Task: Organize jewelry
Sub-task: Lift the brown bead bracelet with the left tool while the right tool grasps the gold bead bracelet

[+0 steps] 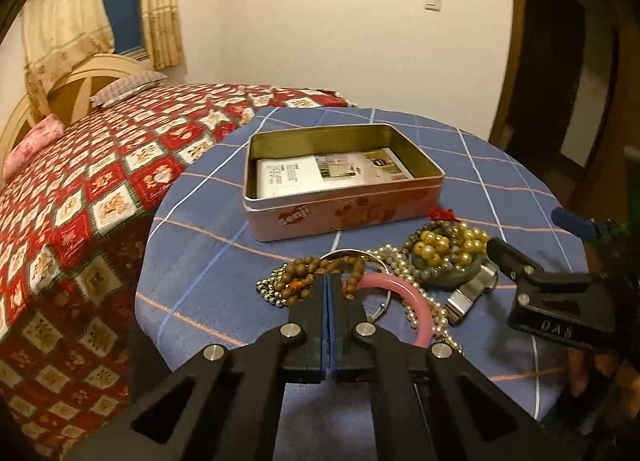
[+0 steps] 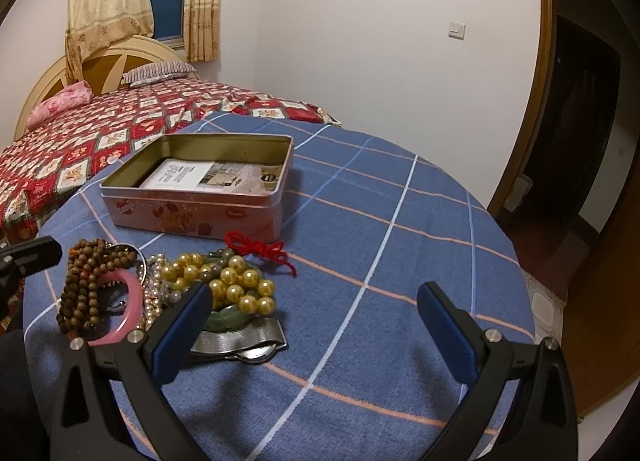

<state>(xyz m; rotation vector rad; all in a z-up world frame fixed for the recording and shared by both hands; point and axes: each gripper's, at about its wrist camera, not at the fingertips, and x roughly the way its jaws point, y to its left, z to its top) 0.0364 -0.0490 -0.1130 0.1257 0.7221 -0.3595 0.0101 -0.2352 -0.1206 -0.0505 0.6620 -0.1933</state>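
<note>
The open pink rectangular tin box (image 2: 192, 197) stood at the far side of the round desk under a blue checked cloth (image 2: 400, 261). It held only a printed white card packet (image 2: 200, 177); no jewelry was seen inside. Sorting was judged barely begun.

All jewelry lay in one heap on the cloth, just in front of the tin: a brown wooden bead string (image 1: 304, 281), a pink plastic bangle (image 1: 404, 293), a thin silver hoop bangle (image 1: 356, 253), a pearl-coloured bead strand (image 1: 396, 261), a cluster of large golden beads (image 2: 236, 285) over a green jade-like piece (image 2: 226, 321), a silver mesh-band wristwatch (image 2: 240, 341) and a red knotted cord (image 2: 260, 251).

The left tongs (image 1: 328, 281) were closed at the near edge of the heap, tips among the brown beads; whether a strand was pinched could not be told. The right tongs (image 2: 316, 325) stood wide open, empty, beside the golden beads.

The strands overlapped and could drag neighbours when lifted. A bed with a red patchwork quilt (image 2: 100, 141) stood close behind the desk.
</note>
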